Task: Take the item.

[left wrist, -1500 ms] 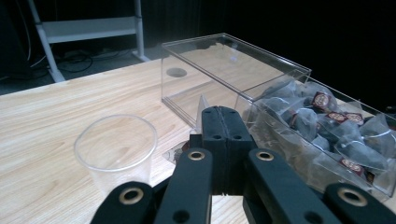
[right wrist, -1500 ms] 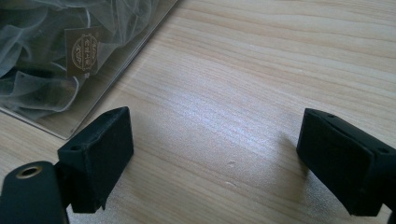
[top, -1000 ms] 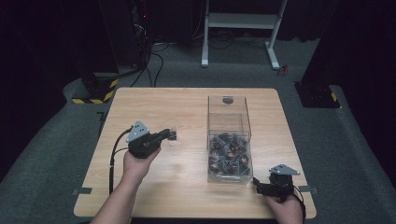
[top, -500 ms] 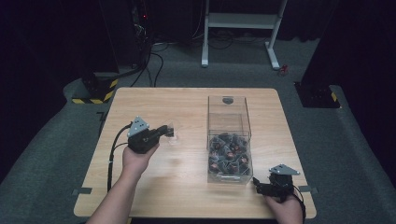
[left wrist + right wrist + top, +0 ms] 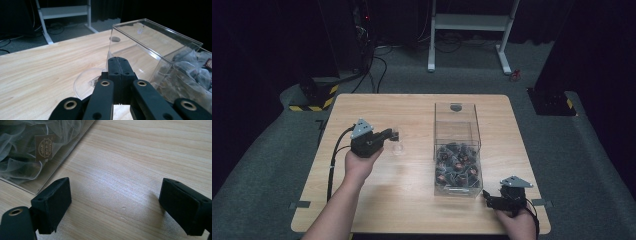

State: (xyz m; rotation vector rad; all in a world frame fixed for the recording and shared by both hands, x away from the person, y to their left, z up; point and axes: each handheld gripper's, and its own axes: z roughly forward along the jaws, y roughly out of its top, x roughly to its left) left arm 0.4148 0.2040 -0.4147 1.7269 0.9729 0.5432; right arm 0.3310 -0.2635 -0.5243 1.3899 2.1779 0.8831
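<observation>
Here the left gripper (image 5: 388, 134) has its jaws pressed together, apparently pinching the rim of a small clear glass cup (image 5: 398, 148) that sits at about nine o'clock on the counter (image 5: 412, 200), well apart from the clear acrylic box (image 5: 457, 150). The cup looks light, stiff, slick and breakable, so a gentle pinch on the rim seems the sensible hold. The right gripper (image 5: 492, 200) rests at five o'clock, just beside the box's near corner, with its jaws apart and nothing between them. The left gripper view shows the cup's round outline (image 5: 86, 82) past the joined jaws; the right gripper view shows gauzy tea bags (image 5: 37, 147) with a printed tag through the box wall.
</observation>
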